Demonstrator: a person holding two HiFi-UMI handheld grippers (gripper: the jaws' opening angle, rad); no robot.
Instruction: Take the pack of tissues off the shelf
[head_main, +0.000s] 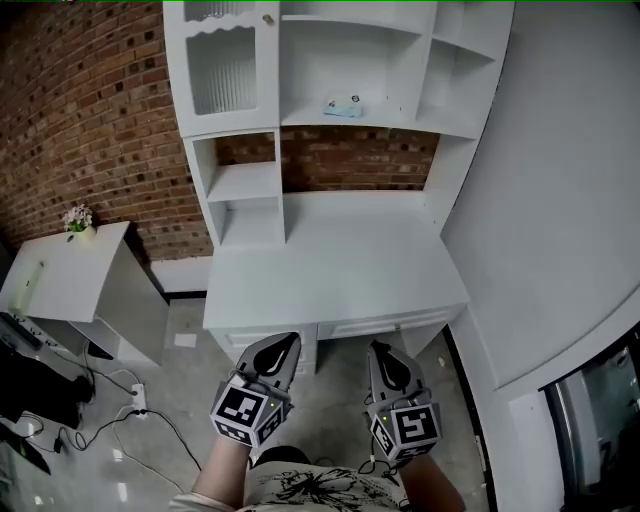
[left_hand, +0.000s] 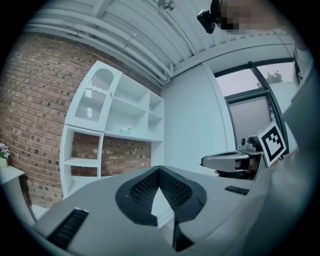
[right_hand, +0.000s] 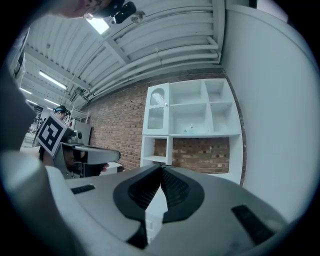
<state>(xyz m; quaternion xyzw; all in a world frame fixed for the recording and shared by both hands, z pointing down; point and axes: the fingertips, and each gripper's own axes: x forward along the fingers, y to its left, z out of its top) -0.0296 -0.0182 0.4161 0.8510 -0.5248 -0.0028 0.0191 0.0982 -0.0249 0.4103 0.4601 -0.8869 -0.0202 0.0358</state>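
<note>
Brick wall at the back, white desk (head_main: 340, 270) in front of it with a white shelf unit (head_main: 300, 60) on top. The pack of tissues (head_main: 343, 106) lies on the far middle shelf, well apart from both grippers, and any print on it is too small to read. The left hand-held gripper (head_main: 288, 342) and right hand-held gripper (head_main: 379, 350) hang low at the desk's near edge, both clenched with nothing between the jaws. The only markings I can see are the black-and-white squares on their cubes. Little flowers (head_main: 77, 217) sit on a side cabinet (head_main: 70, 275) at far left.
</note>
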